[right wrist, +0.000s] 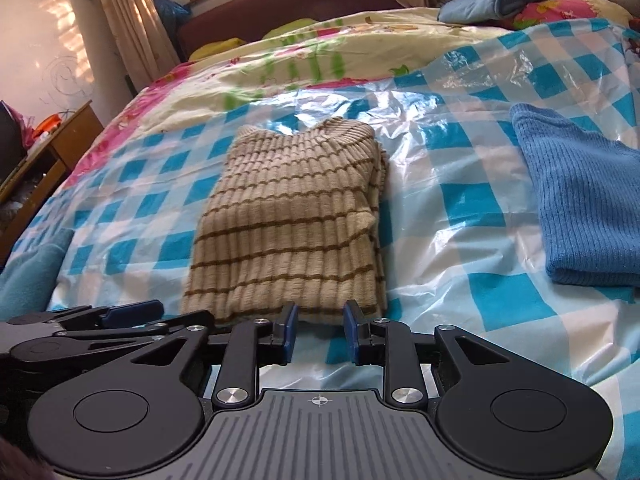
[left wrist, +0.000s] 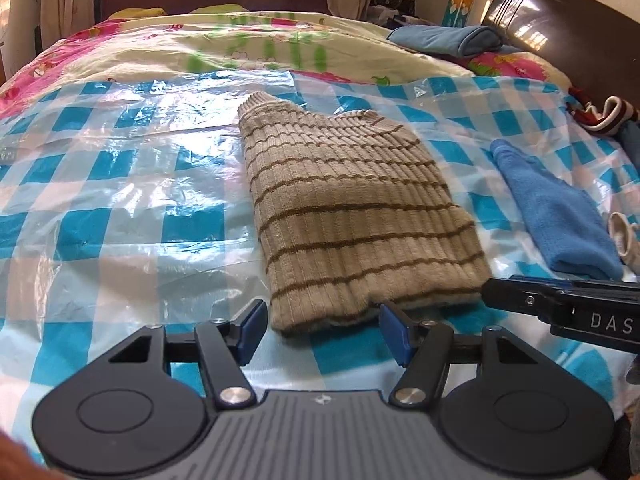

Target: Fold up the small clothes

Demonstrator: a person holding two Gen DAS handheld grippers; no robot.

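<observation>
Now the folded striped sweater (left wrist: 356,216) lies on the blue checked plastic sheet (left wrist: 132,200), with the left gripper (left wrist: 322,332) wide open and the right gripper (right wrist: 320,332) a little open, both empty at its near edge, and a blue cloth (right wrist: 588,200) off to its right

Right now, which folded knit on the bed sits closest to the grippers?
The beige striped sweater, lying just ahead of both the left gripper and right gripper. The plain blue knit lies off to the right.
</observation>
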